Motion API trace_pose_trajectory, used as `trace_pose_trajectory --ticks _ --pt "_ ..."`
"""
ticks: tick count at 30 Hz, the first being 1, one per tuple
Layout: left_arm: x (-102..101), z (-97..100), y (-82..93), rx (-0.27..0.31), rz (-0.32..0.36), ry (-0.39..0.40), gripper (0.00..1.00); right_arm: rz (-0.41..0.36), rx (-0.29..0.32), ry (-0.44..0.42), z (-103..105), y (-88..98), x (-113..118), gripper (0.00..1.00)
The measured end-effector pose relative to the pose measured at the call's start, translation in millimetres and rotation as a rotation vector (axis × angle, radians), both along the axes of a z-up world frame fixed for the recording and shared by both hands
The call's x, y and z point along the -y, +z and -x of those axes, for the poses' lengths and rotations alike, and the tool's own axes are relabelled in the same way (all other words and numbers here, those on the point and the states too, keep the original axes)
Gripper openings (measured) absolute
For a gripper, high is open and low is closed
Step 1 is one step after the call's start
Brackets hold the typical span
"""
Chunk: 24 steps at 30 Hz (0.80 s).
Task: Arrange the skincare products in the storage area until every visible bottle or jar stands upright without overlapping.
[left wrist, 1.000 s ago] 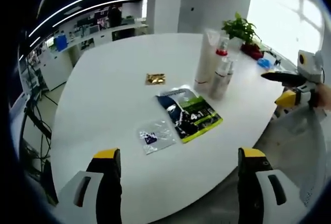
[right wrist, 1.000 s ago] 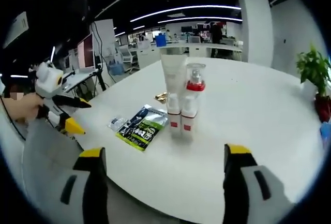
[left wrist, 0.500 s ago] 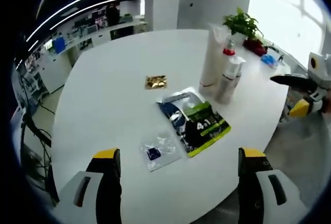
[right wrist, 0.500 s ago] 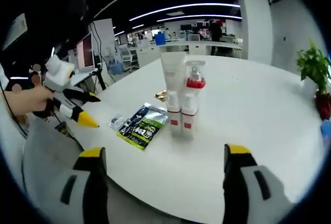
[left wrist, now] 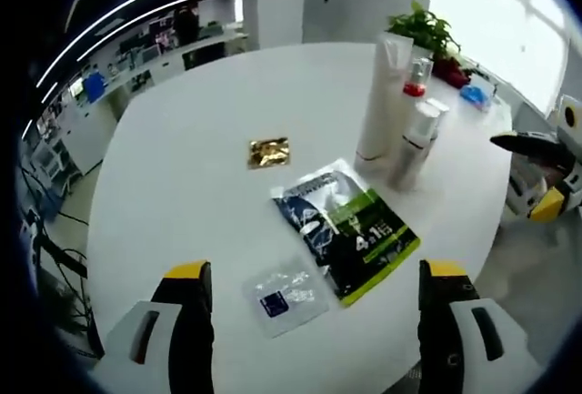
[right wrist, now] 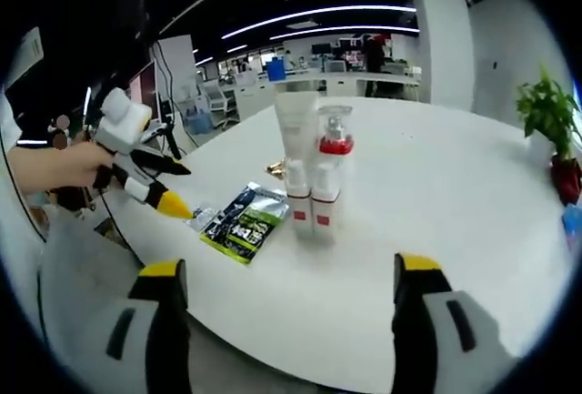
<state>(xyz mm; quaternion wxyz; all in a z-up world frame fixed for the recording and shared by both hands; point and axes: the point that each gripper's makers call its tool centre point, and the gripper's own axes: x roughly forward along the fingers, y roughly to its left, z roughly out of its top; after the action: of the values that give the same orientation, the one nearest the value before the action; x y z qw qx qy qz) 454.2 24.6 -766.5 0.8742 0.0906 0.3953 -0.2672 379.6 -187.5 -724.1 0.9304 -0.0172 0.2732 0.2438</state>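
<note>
Worktop (left wrist: 182, 139): white, rounded, in an open office.

Skincare cluster, far right of worktop in left gripper view, centre in right gripper view, all upright, packed close:
- Tube (left wrist: 379, 94), white, tall, cap down; stands behind the bottles in right gripper view.
- Pump bottle (right wrist: 333, 171), clear top w/ red collar, white body w/ red band.
- Small bottle (right wrist: 296, 196), white, red band, just beside the pump bottle; touching or not, cannot tell.

Flat items, lying on worktop, apart from cluster:
- Pouch (left wrist: 346, 227), dark w/ green-yellow print, near the bottles on the side toward left hand-held gripper.
- Clear bag (left wrist: 284, 296), small, dark label inside, just beside pouch, closest to the left jaws.
- Gold packet (left wrist: 269, 152), small, by itself nearer mid-worktop.

Other:
- Plant (left wrist: 420, 32), potted, at far edge behind cluster.
- Blue item (left wrist: 474, 95) near plant; too small to tell what.

Left hand-held gripper (left wrist: 315, 271): jaws wide apart, empty, over near edge of worktop, aimed at bag and pouch. Seen from the side in right gripper view, in a hand (right wrist: 55, 168), tips over the worktop edge near the bag.

Right hand-held gripper (right wrist: 288, 280): jaws wide apart, empty, at worktop edge, facing the cluster, well short of it. Enters left gripper view at right edge, off the worktop.
</note>
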Motion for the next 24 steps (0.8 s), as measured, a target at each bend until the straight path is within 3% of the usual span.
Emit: trace_pose_trajectory --ticks 14,24 --pt "12 -43.2 -16.4 -0.054 -0.020 0.003 0.91 0.000 0.011 -0.007 0 0.0 2 0.93" --pt "19 -78.3 -15.7 -0.060 -0.050 0.009 0.89 0.016 0.026 0.000 -2 -0.9 2 0.93"
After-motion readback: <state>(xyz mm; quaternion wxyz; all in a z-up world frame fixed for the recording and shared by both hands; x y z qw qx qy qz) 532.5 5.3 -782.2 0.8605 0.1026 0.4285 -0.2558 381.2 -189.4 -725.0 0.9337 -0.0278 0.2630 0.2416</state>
